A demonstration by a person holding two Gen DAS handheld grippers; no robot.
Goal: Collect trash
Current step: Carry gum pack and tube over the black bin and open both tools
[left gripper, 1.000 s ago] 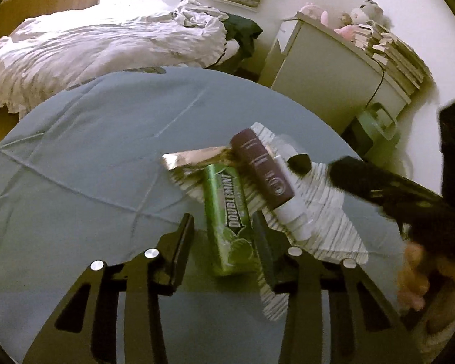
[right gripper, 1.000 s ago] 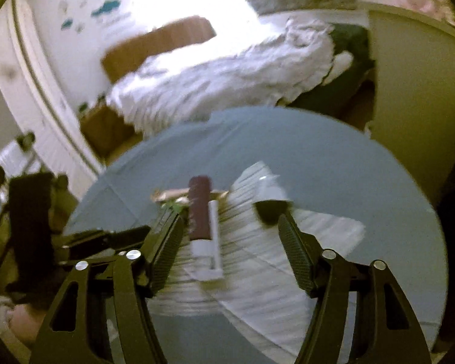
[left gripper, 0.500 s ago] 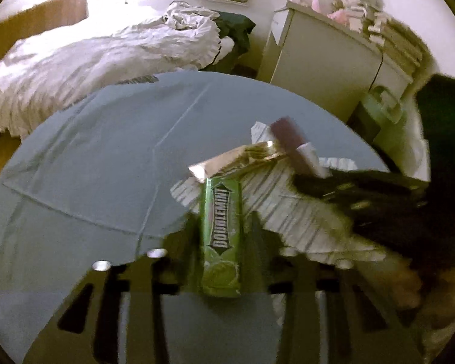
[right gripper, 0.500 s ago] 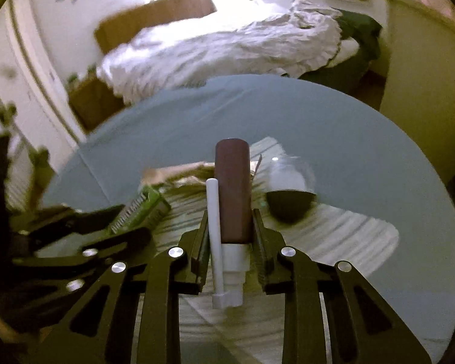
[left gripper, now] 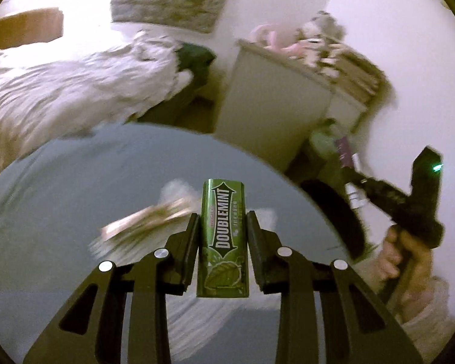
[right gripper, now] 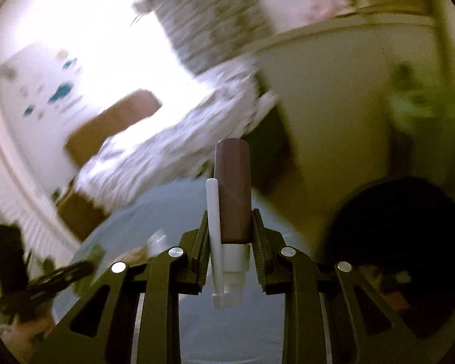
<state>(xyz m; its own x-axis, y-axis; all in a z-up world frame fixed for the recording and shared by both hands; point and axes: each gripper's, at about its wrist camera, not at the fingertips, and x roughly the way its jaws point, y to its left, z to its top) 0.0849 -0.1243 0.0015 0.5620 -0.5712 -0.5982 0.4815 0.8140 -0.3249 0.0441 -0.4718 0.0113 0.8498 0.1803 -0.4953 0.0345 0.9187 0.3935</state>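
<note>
My left gripper (left gripper: 223,223) is shut on a green Doublemint gum box (left gripper: 223,236) and holds it above the round blue-grey table (left gripper: 75,182). A shiny wrapper (left gripper: 145,220) and white striped paper (left gripper: 197,309) lie blurred on the table below. My right gripper (right gripper: 230,223) is shut on a maroon tube with a white cap and a white stick (right gripper: 233,194), lifted off the table. In the left wrist view the right gripper (left gripper: 356,179) shows at the right with the tube (left gripper: 345,154), beyond the table edge.
A dark round opening (right gripper: 403,242) lies low at the right in the right wrist view. A green bin (left gripper: 323,142) stands by a pale cabinet (left gripper: 276,100). A bed with white bedding (left gripper: 60,91) lies behind the table.
Both grippers have lifted their objects off the table. The right gripper has swung with the tube to the right, past the table edge. The left gripper has raised the gum box.
</note>
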